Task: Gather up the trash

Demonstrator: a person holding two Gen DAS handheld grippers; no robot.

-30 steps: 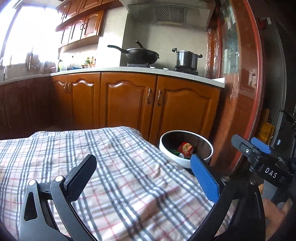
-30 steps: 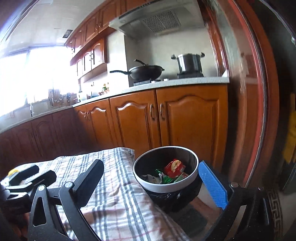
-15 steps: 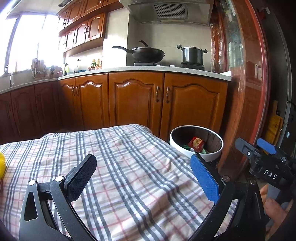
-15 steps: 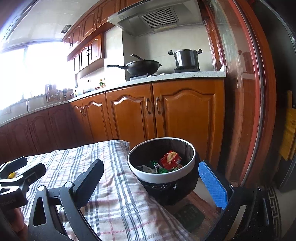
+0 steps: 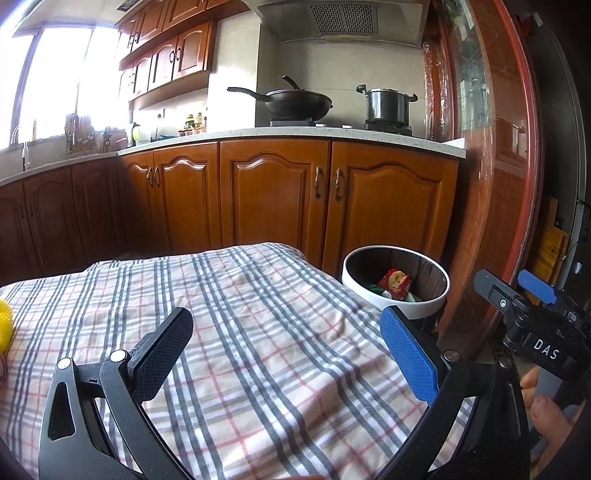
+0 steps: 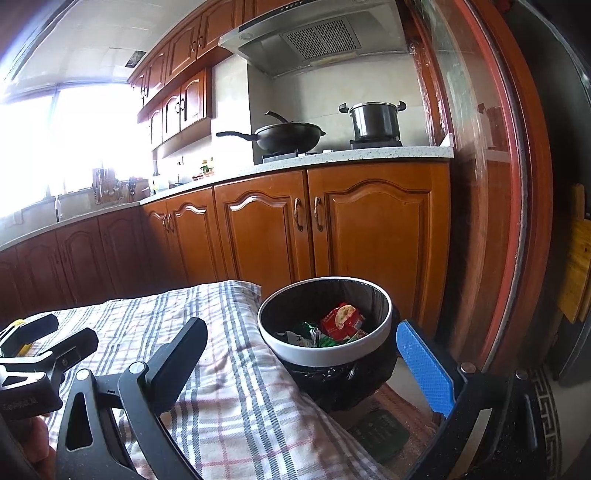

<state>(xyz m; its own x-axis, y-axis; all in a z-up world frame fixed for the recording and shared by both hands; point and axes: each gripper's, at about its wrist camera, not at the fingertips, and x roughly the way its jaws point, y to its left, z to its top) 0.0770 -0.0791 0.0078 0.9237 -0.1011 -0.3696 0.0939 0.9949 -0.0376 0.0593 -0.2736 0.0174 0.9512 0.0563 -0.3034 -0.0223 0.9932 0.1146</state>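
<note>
The left tongs (image 5: 286,354) hang spread wide with nothing between them, one black finger and one blue, above a desk covered by a plaid cloth (image 5: 236,332). The right tongs (image 6: 303,360) are likewise spread wide and empty, poised over the right edge of the same cloth (image 6: 229,387), with the blue finger out past the edge of the desk. In the left wrist view the right tongs appear at the far right, a person's hand (image 5: 550,410) beneath them; in the right wrist view the left tongs show at the lower left.

Just beside the desk's right edge stands a round trash bin (image 6: 291,350) with a white rim and a black liner. Inside it lies the collected trash: a red snack packet (image 6: 341,319) on top of green and white wrappers (image 6: 308,332). The same bin (image 5: 369,295) shows in the left wrist view, beyond the blue finger. At the far left edge of the cloth sits a yellow object (image 5: 5,325), only partly in view.

Behind the desk runs a row of wooden cabinets (image 5: 273,195) under a pale counter. On the stove sit a black wok (image 5: 295,103) and a steel pot (image 5: 388,105), beneath a range hood (image 5: 343,18). A bright window (image 5: 55,77) fills the left.
</note>
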